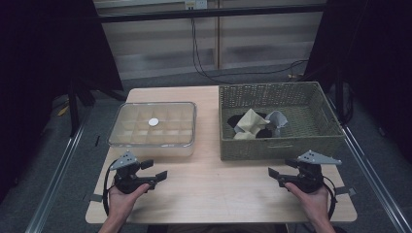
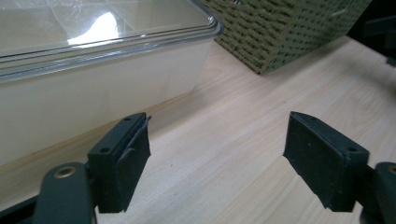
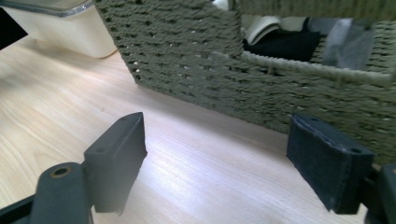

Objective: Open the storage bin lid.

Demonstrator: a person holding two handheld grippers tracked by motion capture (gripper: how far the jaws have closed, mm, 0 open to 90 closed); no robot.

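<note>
A clear plastic divided box with its lid on stands at the left of the wooden table; a small white round piece lies on top of it. A woven olive basket at the right holds crumpled cloths in beige, grey and black. My left gripper rests near the table's front left, open and empty, just in front of the box. My right gripper is open and empty in front of the basket.
A black cable hangs down the wall behind the table. Metal rails run along both sides on the grey floor. Bare wood lies between the two grippers.
</note>
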